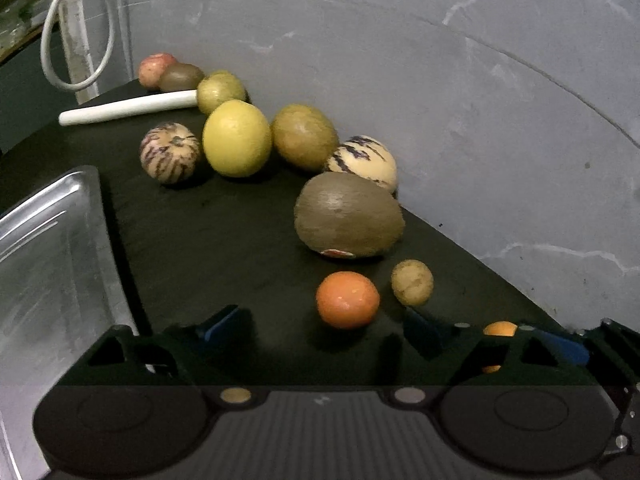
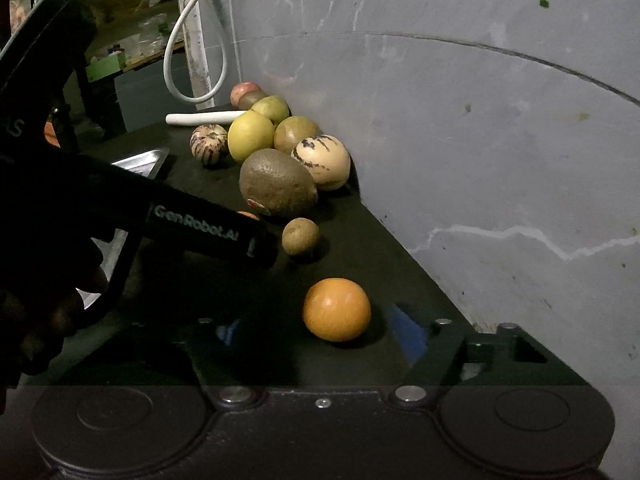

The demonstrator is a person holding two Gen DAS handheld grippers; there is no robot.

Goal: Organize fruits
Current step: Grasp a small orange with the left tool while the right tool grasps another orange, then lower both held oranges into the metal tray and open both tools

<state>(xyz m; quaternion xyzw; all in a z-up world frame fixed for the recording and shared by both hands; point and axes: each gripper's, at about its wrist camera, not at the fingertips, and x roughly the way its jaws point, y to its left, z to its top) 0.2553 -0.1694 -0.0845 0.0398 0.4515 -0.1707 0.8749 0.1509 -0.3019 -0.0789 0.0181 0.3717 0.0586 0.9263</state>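
Two oranges [image 1: 347, 299], two striped melons [image 1: 169, 152]

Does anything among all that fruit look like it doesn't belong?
Yes: a white stick-like object lies flat on the black table at the far end of the fruit, its tip against a greenish fruit. It is the only non-fruit there; what it is cannot be told.
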